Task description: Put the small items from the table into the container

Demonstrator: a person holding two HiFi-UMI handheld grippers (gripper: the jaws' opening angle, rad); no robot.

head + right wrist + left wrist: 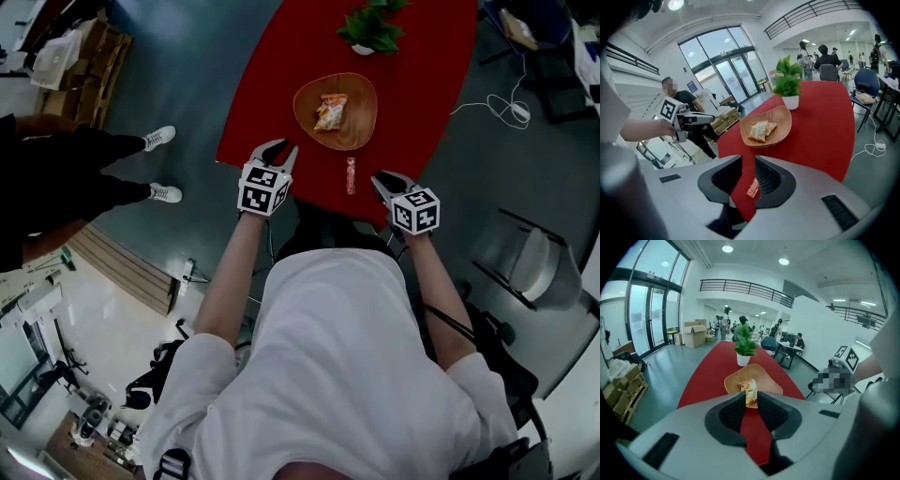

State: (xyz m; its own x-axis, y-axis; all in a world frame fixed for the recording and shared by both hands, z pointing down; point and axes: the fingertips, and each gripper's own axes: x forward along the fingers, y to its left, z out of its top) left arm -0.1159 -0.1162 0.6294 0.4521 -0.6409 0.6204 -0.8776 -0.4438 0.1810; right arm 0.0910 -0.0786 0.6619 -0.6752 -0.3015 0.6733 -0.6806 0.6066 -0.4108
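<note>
Head view, steeply down: red table (422, 84) running away from the body, potted plant (372, 28) at the far end, wooden bowl (305, 111) mid-table. Already in the bowl: an orange snack packet (330, 112). On the bare top close to the near edge: one pink wrapper (351, 175), well short of the bowl, between the two tools and much nearer the right one.

Right gripper (386, 180) at the near right of the table, angled forward and down, tips just right of the wrapper. Right gripper view: jaws spread, red top showing through the gap, pink wrapper (753, 188) flat on the table low in that gap, toward the right-hand jaw. Apparently touched by neither pad, so nothing pinched.

Left gripper (279, 150) at the near left edge. Left gripper view: jaws parted by a narrow gap, empty, aimed up the table at the wooden bowl (766, 380) and its snack packet (750, 391).

Step in hand, by judgement: approach to the last loose item in sight, pickup not yet made.

Called for next, probably:
- shift the right tool slightly left to centre the wrapper between the pads
- lower until the tips almost meet the table
- close gently on the thin, flat wrapper
- lift, carry far to the bowl, release over its middle

Likely snag: a flat packet sliding away from the pads instead of rising.
</note>
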